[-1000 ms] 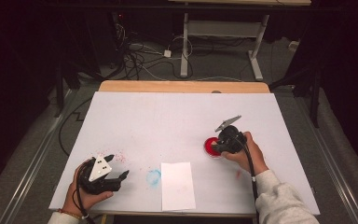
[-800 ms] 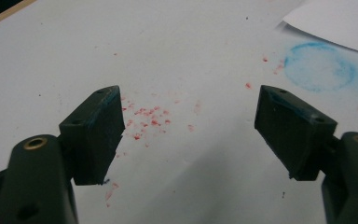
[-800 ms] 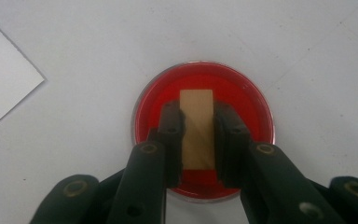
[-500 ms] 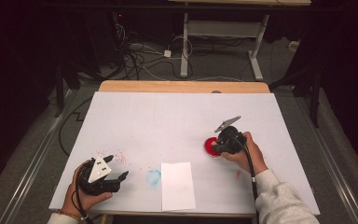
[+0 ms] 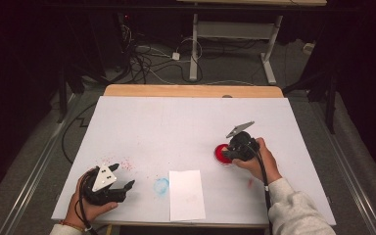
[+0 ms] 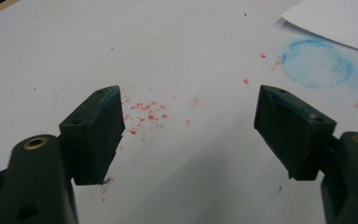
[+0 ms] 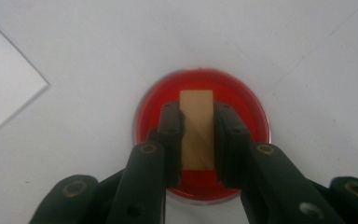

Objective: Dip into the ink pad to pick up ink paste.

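My right gripper (image 7: 198,114) is shut on a small upright wooden block (image 7: 196,135), its lower end inside a round red dish (image 7: 244,109). In the high view the red dish (image 5: 220,152) lies right of the table's middle, and the right gripper (image 5: 228,154) held by a hand tilts down onto it. My left gripper (image 5: 123,176) rests low at the table's near left corner. In the left gripper view its jaws stand wide apart over the white tabletop, with nothing between its two pads (image 6: 98,123).
A white sheet of paper (image 5: 186,194) lies near the front edge, with a blue ring-shaped print (image 5: 161,185) to its left. Red specks (image 6: 144,112) dot the white table cover (image 5: 176,127) ahead of the left gripper. Beyond the table are cables and desk legs.
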A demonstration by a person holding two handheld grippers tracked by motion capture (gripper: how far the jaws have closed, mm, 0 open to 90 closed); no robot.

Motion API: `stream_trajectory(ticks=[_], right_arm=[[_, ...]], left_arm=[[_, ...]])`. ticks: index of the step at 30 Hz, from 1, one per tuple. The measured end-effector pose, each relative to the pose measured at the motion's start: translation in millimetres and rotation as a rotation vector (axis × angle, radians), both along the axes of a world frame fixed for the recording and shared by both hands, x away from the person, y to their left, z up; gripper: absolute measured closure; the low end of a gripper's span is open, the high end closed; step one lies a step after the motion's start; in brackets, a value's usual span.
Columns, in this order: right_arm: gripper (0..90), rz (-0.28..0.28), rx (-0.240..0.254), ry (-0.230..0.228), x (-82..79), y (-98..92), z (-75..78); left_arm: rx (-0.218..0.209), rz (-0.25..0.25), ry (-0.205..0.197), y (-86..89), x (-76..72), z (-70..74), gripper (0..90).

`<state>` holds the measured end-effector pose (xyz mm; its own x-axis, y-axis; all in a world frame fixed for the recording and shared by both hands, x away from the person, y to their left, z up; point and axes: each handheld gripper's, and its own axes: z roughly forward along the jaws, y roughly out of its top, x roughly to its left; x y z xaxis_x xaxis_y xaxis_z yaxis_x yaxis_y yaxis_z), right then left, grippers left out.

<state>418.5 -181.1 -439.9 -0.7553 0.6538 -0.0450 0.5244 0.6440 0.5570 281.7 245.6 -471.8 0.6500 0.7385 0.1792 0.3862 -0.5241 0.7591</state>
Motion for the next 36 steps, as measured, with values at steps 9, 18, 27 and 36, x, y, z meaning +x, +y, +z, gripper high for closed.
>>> stream_trajectory(ticks=[9,18,27,36], right_arm=[[75.5,0.021,0.056,-0.076,-12.9,-4.8,33.0],[75.4,0.037,0.095,-0.133,-24.7,-12.1,64.5],[75.3,0.061,0.097,-0.151,-29.3,-5.0,79.5],[75.2,0.029,0.040,-0.120,-20.1,1.0,57.3]], left_arm=[[0.006,0.000,0.004,-1.1,-0.1,-1.6,23.4],[0.025,-0.007,0.005,-4.2,-1.1,-1.2,23.3],[0.022,-0.001,-0.003,-4.0,-2.1,-0.2,23.7],[0.022,0.001,-0.004,-3.4,-2.1,-0.4,23.2]])
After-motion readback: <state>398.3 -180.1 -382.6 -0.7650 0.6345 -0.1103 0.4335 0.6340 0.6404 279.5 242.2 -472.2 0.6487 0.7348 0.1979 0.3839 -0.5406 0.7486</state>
